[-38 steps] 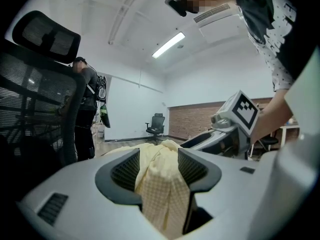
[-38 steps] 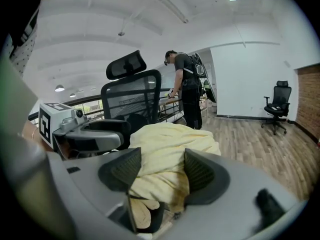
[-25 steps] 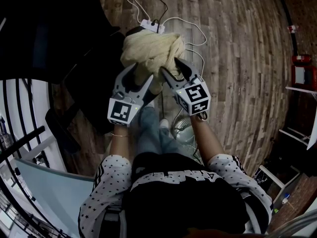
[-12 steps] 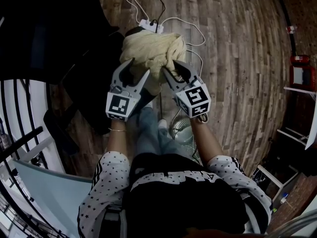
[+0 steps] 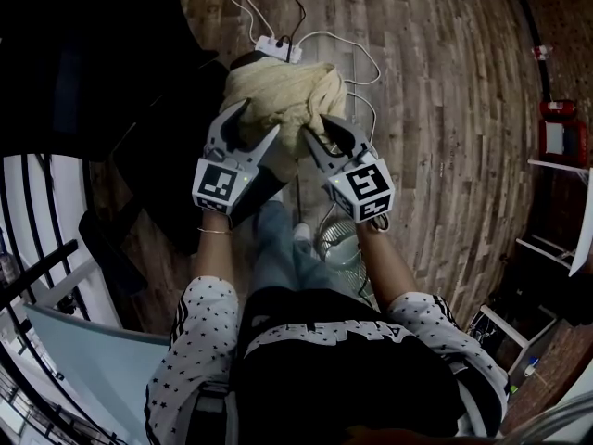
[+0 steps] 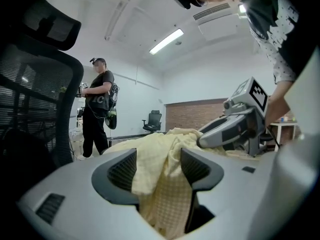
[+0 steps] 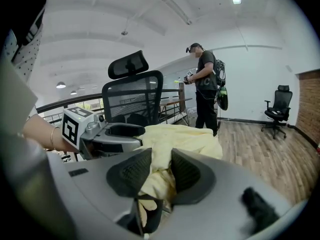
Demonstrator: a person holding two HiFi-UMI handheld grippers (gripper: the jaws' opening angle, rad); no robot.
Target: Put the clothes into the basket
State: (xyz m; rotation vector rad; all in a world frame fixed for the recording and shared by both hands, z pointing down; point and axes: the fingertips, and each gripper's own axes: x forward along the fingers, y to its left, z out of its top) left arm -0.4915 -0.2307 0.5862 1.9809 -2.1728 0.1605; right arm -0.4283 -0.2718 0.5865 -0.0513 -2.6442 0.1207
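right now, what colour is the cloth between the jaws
Pale yellow cloth with a fine grid weave, clearest in the left gripper view.

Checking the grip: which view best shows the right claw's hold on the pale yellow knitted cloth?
The right gripper view: the right claw, its jaws just closing, pinches a fold of the pale yellow knitted cloth. Head view shows it from above; left gripper view only its side.

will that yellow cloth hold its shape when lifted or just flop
Probably floppy: the yellow cloth lies in soft folds and sags between the jaws of the left gripper. Likely light: its waffle weave looks airy. The right gripper, its jaws just closed further, pinches one fold, so the rest may trail.
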